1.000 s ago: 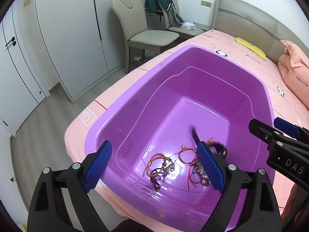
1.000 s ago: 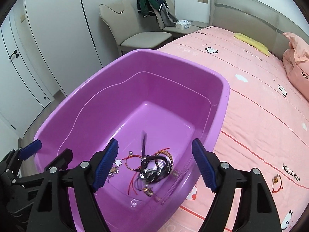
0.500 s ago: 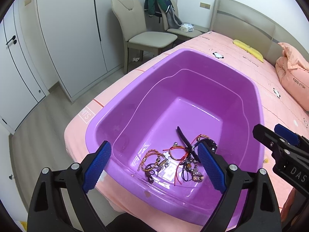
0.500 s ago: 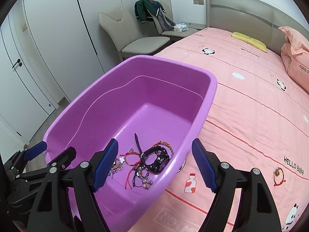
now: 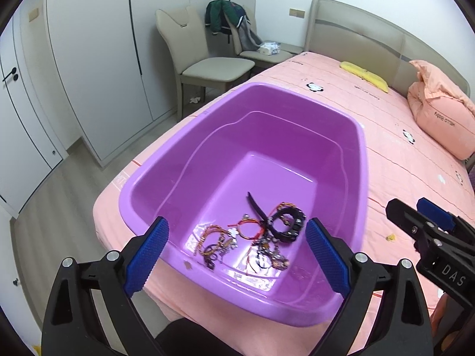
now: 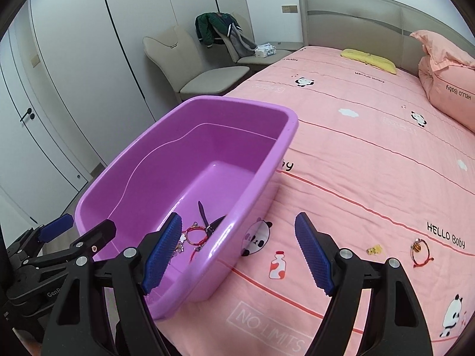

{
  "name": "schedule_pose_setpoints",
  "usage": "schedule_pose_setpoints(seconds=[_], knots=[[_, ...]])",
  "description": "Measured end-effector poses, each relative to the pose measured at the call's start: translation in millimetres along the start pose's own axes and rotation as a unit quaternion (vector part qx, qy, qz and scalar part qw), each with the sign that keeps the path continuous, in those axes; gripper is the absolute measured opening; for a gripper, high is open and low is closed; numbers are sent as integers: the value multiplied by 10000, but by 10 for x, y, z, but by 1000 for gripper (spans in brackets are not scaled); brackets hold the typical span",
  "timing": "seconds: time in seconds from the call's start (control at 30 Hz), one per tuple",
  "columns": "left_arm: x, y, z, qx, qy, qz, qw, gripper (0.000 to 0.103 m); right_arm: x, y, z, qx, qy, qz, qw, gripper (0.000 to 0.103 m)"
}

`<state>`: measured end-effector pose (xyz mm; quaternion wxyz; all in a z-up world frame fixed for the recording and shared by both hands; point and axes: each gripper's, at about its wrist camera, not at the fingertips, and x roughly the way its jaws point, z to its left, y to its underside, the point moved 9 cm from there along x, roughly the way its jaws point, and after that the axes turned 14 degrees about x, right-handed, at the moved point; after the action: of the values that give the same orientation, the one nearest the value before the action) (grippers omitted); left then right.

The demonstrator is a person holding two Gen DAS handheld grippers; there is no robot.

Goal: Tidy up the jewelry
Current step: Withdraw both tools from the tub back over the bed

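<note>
A purple plastic tub (image 5: 363,160) stands on the pink bed, near its left edge. A tangle of jewelry (image 5: 261,237) lies at the tub's near end: cord bracelets, charms and a black band (image 5: 286,225). My left gripper (image 5: 237,222) hangs above the near rim; its jaws are opening and nothing is between them. My right gripper (image 6: 238,218) hovers open and empty over the tub's right wall (image 6: 234,231). To its right, a red cord bracelet (image 6: 421,251) and a small yellow piece (image 6: 374,249) lie on the sheet.
The bed's edge drops to a wooden floor (image 5: 59,207) left of the tub. Two beige chairs (image 5: 207,68), one with a green jacket, stand by white wardrobes. A pink pillow (image 6: 445,89) and a yellow cloth (image 6: 368,57) lie by the headboard.
Both grippers have drawn back and up from the tub, so it looks smaller. The right one slid right over the sheet, and the red bracelet there has shifted left in view.
</note>
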<state>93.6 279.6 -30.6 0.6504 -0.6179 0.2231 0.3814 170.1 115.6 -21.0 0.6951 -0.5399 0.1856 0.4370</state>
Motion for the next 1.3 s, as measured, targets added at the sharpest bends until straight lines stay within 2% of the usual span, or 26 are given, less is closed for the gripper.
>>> schedule_pose_setpoints(seconds=[0.33,0.67,1.0,1.3], knots=[[-202,32,-521,360,380,-200,9984,96,-360,234,-541,333,171,-215,9991,75],[-204,141,-1352,718,995,-190,9923,96,-798,502,-1572,1098,679,-492,9904,75],[85,329,-2308,1208,1508,64,9811,96,-1000,926,-2682,1760,1454,-480,9724,75],[625,417,-2944,1531,1681,351,9732,96,-834,988,-3467,2250,1867,-398,9555,75]])
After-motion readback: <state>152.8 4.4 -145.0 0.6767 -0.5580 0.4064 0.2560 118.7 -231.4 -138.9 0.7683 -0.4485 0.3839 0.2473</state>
